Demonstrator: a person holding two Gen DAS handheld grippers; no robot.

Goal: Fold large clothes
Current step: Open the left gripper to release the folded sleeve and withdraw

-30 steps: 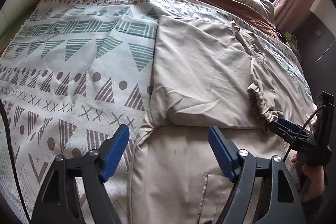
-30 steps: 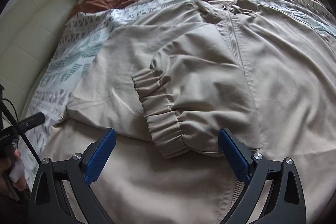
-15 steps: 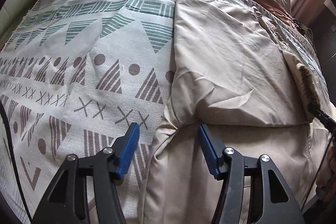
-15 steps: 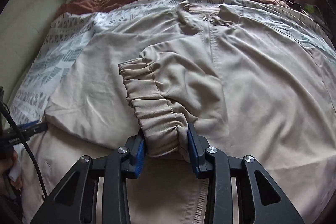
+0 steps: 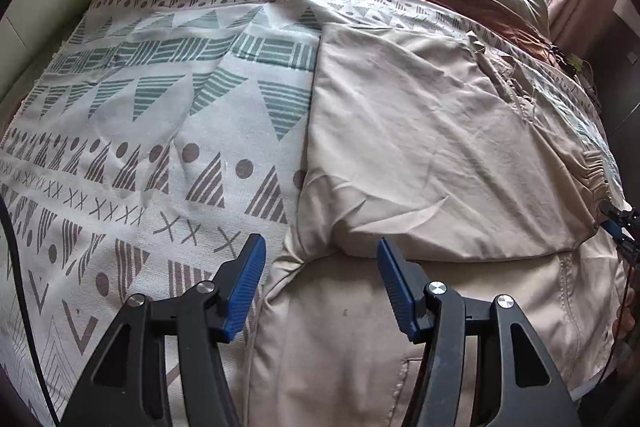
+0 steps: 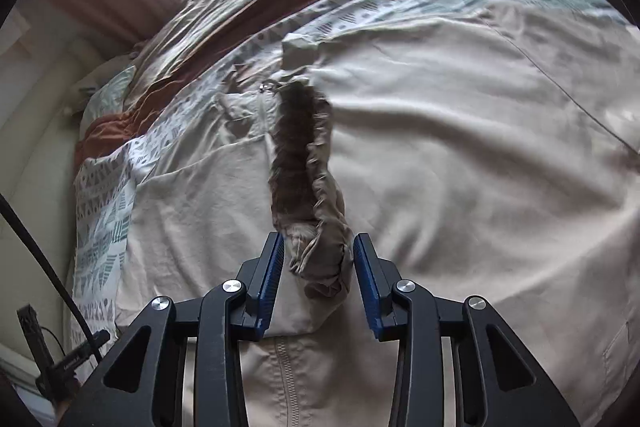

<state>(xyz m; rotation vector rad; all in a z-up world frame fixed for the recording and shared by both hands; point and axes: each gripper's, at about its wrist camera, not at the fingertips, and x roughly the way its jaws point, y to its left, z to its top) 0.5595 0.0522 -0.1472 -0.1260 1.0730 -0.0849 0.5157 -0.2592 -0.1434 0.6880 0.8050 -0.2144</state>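
Beige zip-front jacket (image 5: 420, 147) lies spread on a patterned bedspread (image 5: 160, 107), with one sleeve folded across the body.

Right gripper (image 6: 319, 279): the elastic cuff (image 6: 320, 255) sits between the blue pads (image 6: 362, 275). The cloth touches the right pad; a slight gap shows at the left one, so the grip looks loose or only partly closed. The sleeve rises from the jacket front, its dark inside showing along the opening (image 6: 296, 147). The zipper (image 6: 286, 359) runs just below the jaws.

Left gripper (image 5: 320, 279): jaws well apart, empty, hovering above the jacket's side edge where the folded sleeve meets the body (image 5: 320, 247).

Judged step: laying the sleeve across the front.

Notes for doing it well:
- Hold the cuff firmly before carrying it, since gathered elastic slips easily.
- Carry the sleeve low and taut, so that it lands flat and untwisted.
- Use the left gripper to pin or pinch the side edge, so the body does not drag along.
- Align the cuff parallel to the zipper before release.
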